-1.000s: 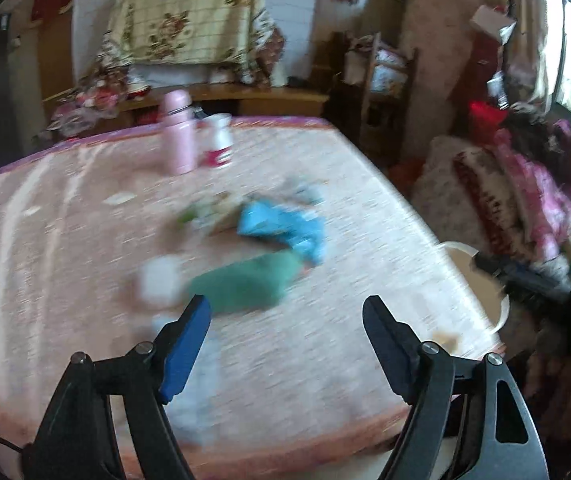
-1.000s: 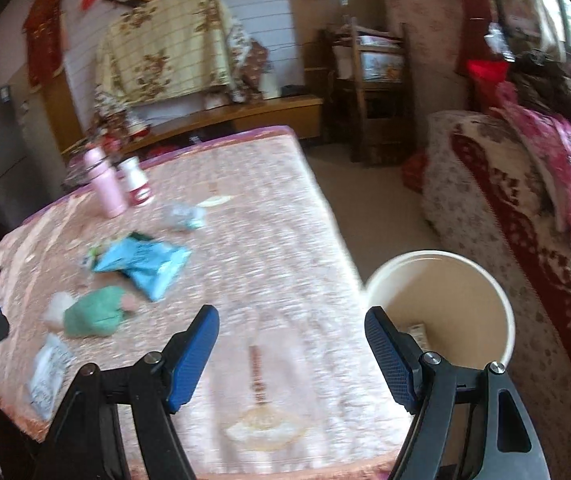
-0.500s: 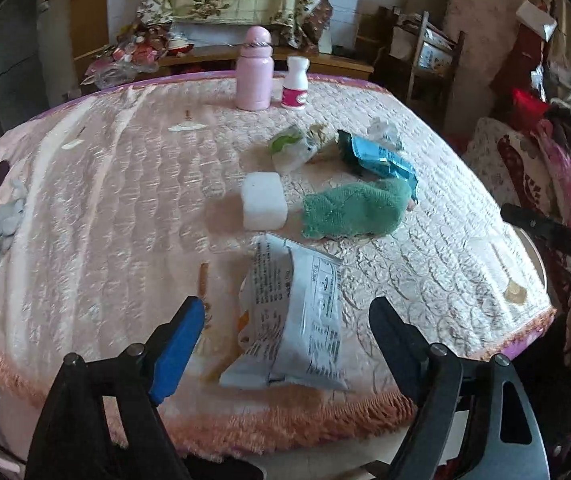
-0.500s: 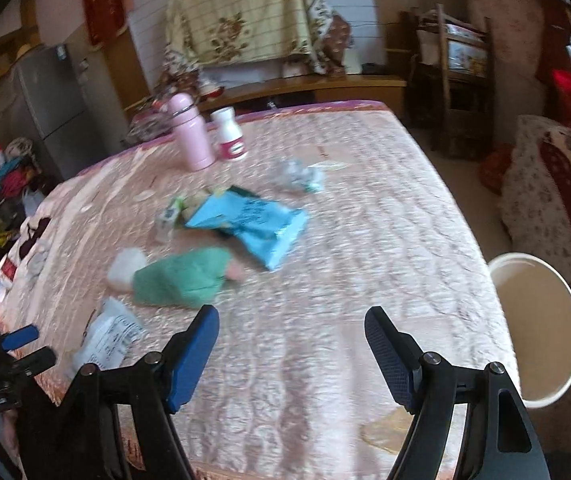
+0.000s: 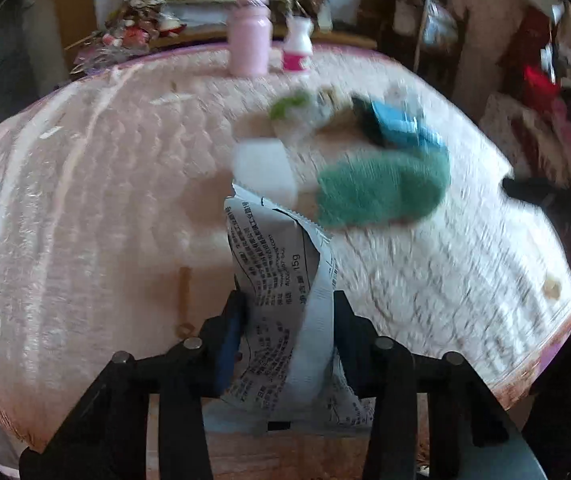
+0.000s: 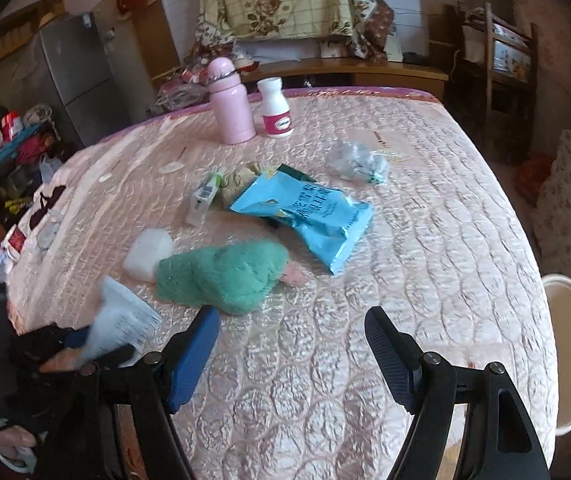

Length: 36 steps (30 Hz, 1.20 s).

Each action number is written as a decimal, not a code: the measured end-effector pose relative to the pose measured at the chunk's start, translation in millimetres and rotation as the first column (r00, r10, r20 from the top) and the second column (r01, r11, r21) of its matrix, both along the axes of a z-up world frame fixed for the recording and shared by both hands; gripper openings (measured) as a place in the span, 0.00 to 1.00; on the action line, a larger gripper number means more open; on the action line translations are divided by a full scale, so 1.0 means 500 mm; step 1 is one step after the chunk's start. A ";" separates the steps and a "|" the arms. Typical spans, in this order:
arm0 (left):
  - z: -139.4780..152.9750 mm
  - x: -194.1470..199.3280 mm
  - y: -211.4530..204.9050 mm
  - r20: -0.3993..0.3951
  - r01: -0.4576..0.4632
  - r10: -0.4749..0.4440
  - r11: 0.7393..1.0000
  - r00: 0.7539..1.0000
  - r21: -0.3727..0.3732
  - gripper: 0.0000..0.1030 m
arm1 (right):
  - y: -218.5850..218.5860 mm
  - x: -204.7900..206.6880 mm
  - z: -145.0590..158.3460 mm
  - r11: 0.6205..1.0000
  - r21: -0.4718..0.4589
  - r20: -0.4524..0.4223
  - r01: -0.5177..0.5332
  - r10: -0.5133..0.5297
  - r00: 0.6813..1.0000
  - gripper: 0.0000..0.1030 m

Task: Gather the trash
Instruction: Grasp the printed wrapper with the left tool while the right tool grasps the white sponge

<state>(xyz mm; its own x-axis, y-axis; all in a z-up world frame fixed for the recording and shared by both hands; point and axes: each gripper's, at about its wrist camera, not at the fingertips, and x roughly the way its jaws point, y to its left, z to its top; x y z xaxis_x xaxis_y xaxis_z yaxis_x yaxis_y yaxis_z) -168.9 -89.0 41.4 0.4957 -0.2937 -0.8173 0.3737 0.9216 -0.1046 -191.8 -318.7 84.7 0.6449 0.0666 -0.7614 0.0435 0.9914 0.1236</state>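
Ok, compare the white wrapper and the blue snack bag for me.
The white wrapper is clamped in the left gripper and lifted; the blue snack bag lies flat on the table. The wrapper is white with black print, the bag bright blue. Both are crinkly, printed food packets.

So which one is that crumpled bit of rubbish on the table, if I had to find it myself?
Start at the pink bottle and white bottle standing at the far end of the table. To their right and a little nearer lies the crumpled wrapper, beyond the flat blue packet. It alone is a scrunched, silvery-white ball.
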 end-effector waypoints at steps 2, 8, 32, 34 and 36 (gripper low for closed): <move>0.030 0.008 0.029 0.010 -0.025 0.025 0.998 1.000 -0.049 0.43 | 0.011 0.018 -0.002 0.999 -0.010 -0.008 -0.031 0.031 0.999 0.76; 0.058 0.046 0.079 0.049 -0.111 0.112 0.993 0.992 -0.028 0.43 | 0.064 0.076 0.002 0.985 0.096 -0.020 -0.144 0.147 0.989 0.76; 0.080 0.065 0.187 0.075 -0.246 0.254 0.964 0.964 -0.104 0.43 | 0.279 0.242 -0.076 0.943 0.146 -0.104 -0.299 0.316 0.943 0.39; 0.089 0.059 0.171 0.077 -0.227 0.236 0.967 0.969 -0.118 0.43 | 0.261 0.209 -0.043 0.941 0.152 -0.064 -0.302 0.315 0.947 0.39; 0.103 0.050 0.147 0.087 -0.199 0.211 0.972 0.974 -0.128 0.43 | 0.236 0.178 -0.018 0.945 0.156 -0.033 -0.289 0.297 0.954 0.39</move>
